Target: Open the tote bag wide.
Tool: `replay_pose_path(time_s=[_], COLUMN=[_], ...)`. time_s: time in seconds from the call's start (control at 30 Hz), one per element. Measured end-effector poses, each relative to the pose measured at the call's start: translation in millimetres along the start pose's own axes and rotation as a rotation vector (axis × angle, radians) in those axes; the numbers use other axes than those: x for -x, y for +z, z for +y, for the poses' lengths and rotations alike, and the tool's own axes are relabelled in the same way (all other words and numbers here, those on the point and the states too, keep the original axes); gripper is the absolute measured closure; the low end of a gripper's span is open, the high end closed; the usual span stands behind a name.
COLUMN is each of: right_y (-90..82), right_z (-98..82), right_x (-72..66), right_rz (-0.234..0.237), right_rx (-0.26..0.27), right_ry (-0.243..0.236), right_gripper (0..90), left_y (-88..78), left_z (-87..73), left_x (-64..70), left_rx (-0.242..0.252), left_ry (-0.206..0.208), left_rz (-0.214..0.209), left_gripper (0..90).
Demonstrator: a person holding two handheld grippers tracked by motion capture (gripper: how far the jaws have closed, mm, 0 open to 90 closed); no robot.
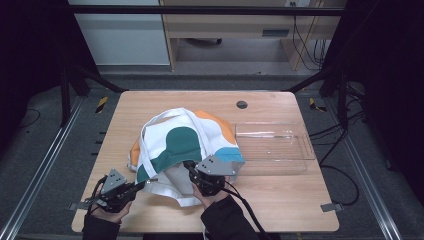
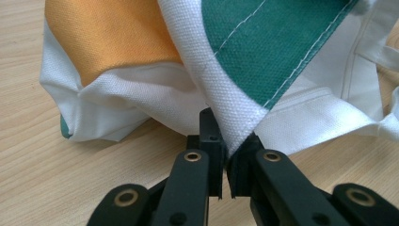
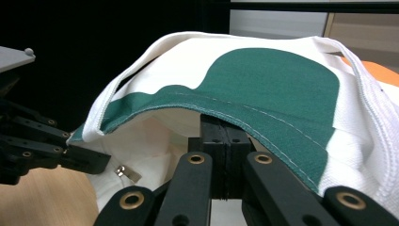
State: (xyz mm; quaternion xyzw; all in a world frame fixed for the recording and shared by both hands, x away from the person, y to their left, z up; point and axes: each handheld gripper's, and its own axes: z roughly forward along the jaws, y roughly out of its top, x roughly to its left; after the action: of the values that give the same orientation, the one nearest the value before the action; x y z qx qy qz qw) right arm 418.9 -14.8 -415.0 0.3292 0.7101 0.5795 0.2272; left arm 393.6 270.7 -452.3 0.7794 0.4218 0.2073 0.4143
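Observation:
A white cloth bag with green, orange and blue patches lies crumpled in the middle of the wooden table. My left gripper is at its near left corner, shut on a white seam of the bag where the green panel meets it. My right gripper is shut on the green hem of the bag's mouth and holds that edge lifted off the table, so the white inside shows beneath. In the right gripper view the left gripper sits low at the left, at the bag's corner.
A clear plastic bin stands on the table right of the bag, touching its blue patch. A round cable hole sits near the far edge. A small metal clasp shows inside the bag. Black frame posts flank the table.

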Motion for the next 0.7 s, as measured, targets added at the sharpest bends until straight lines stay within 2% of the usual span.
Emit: replay_pose_path(time_s=[0.27,0.4,0.53,0.57,0.7], right_y=[-2.1,0.2,1.9,2.2,3.8], right_z=[4.7,0.0,-3.0,-3.4,-4.3], right_x=[-1.4,0.8,2.8,3.2,3.3], right_rz=[0.004,-0.001,-0.003,-0.004,-0.004], right_rx=[0.003,-0.019,-0.028,-0.032,-0.041], right_ry=[-0.014,-0.012,-0.009,-0.008,-0.007], right_gripper=[90.0,90.0,90.0,90.0,90.0], left_y=[0.2,-0.5,-0.4,-1.3,-6.0], left_z=[0.2,-0.3,-0.5,-0.4,-0.3], left_x=[-0.1,-2.1,-1.8,-2.3,-4.0], left_rx=[0.002,0.013,0.028,0.032,0.067], left_ry=[0.001,0.009,0.009,0.015,-0.012], left_rz=[0.0,0.006,0.019,0.024,0.035], left_gripper=[85.8,82.7,72.4,72.4,56.0])
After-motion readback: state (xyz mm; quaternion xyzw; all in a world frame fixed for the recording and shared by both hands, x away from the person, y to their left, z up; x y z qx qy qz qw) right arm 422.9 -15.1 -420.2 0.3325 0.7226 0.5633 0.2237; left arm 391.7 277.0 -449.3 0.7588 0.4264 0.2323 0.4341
